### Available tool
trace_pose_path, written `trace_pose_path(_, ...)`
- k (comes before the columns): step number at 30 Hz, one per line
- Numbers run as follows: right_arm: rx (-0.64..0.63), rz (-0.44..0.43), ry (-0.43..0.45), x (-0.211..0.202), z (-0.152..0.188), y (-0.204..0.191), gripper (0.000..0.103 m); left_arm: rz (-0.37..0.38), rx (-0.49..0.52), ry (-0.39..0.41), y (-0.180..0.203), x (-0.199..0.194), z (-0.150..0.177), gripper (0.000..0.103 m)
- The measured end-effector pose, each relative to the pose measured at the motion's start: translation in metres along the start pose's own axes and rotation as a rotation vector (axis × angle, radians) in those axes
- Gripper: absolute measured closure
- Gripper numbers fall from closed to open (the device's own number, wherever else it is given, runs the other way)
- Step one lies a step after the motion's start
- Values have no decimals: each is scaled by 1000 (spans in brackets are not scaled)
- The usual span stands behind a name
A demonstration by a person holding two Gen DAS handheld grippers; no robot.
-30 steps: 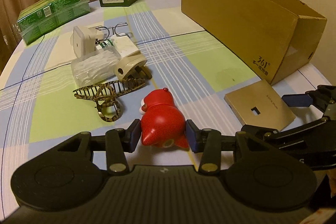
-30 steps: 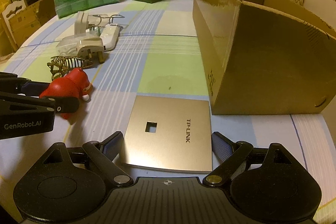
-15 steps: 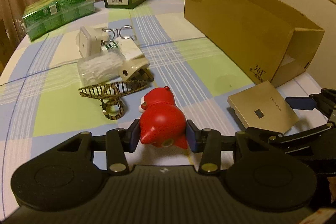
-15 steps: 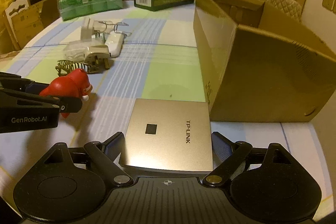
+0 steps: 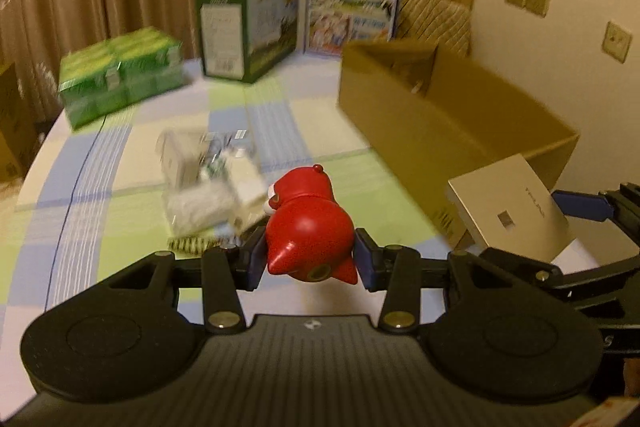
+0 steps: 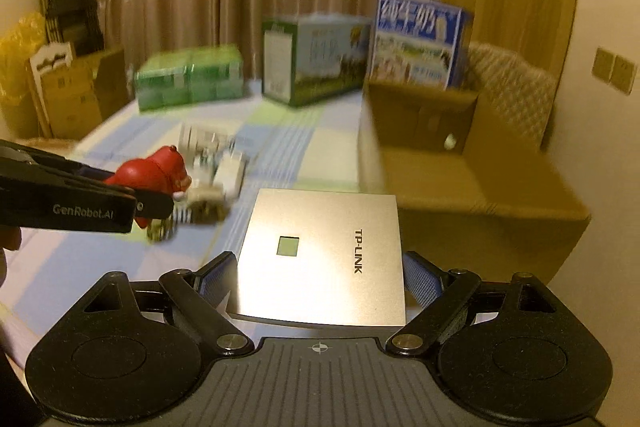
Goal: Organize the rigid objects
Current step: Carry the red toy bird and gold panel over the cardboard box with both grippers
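My left gripper [image 5: 308, 261] is shut on a red toy figure [image 5: 306, 227] and holds it above the checked tablecloth. The toy also shows in the right wrist view [image 6: 154, 173]. My right gripper [image 6: 316, 279] is shut on a flat gold TP-LINK panel [image 6: 324, 255] and holds it in the air; the panel shows at the right of the left wrist view [image 5: 508, 207]. An open cardboard box [image 6: 472, 179] stands on the table to the right, also seen in the left wrist view [image 5: 440, 123].
A blurred pile of white plugs, a plastic bag and a striped hair clip [image 5: 212, 187] lies on the table ahead. Green packs [image 5: 120, 75], a green carton [image 5: 248, 31] and a blue milk carton [image 5: 352, 15] stand at the far edge.
Both grippers have risen from the table with their loads, the toy and the panel. The panel has left the cloth. The views tilt up toward the box.
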State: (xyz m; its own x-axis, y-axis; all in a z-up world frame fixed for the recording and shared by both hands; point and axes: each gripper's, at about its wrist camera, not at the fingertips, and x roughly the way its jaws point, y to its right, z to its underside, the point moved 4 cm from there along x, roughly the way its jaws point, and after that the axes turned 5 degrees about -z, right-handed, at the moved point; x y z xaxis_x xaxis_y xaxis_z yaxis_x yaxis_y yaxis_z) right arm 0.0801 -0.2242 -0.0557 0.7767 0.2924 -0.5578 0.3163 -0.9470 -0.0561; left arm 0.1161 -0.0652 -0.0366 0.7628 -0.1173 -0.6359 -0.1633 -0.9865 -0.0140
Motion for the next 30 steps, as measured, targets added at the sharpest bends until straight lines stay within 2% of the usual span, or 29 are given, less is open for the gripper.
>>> trace_pose_path(5,1,37,59,-16,-31,32,17,55,30,55,28,-11,-38,64)
trace_pose_path(12,13,61,29,-13,-68,94,17,141,62,78,78,1,-80,64)
trace_pose_path(21,51,57,-13,2,-73,154,17,176,100,40,117,36,-103,64)
trace_pose_path(30,75,50,-52,21,-71,187,17,183,145,22,140,69,-117,64)
